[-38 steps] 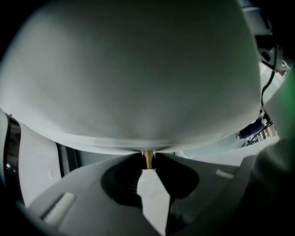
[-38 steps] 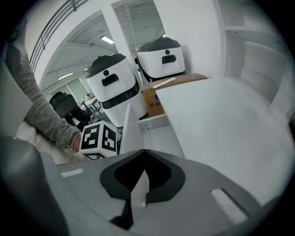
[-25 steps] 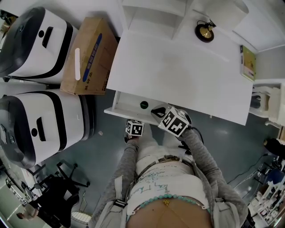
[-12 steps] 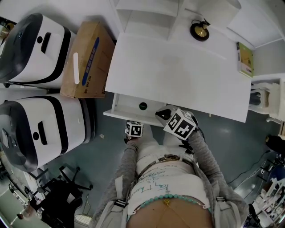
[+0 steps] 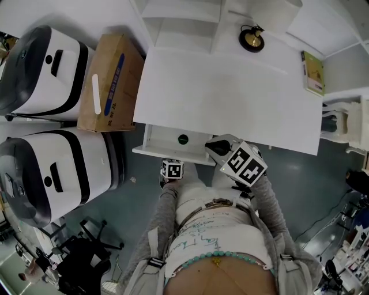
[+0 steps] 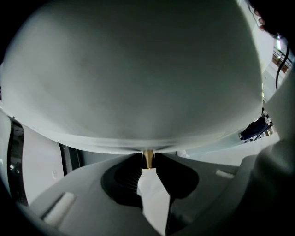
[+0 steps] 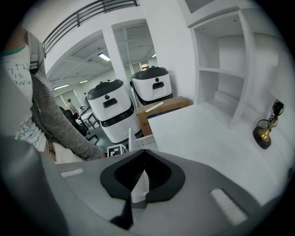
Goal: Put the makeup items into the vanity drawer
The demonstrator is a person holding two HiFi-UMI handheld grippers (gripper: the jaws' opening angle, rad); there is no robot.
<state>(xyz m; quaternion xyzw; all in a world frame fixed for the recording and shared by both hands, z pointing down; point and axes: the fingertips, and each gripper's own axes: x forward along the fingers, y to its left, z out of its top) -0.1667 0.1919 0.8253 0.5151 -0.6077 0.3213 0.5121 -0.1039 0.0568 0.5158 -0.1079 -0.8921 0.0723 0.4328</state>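
The white vanity (image 5: 230, 98) has its left drawer (image 5: 155, 138) pulled out. A small dark round item (image 5: 183, 139) lies inside it. My left gripper (image 6: 148, 159) is shut on the drawer's small brass knob (image 6: 148, 156), and the drawer front (image 6: 138, 78) fills that view. In the head view only its marker cube (image 5: 172, 169) shows, just under the drawer front. My right gripper (image 5: 216, 146) hovers at the drawer's right end, by the tabletop's front edge. Its jaws (image 7: 139, 154) are shut with nothing between them.
A small brass ornament on a dark base (image 5: 251, 38) stands at the back of the tabletop, below white shelves (image 5: 184, 17). A cardboard box (image 5: 109, 75) and two white-and-black machines (image 5: 46, 161) stand left of the vanity. A green book (image 5: 312, 72) lies at the right.
My right gripper has drawn back to the right, away from the drawer's middle. The left gripper has stayed on the knob.
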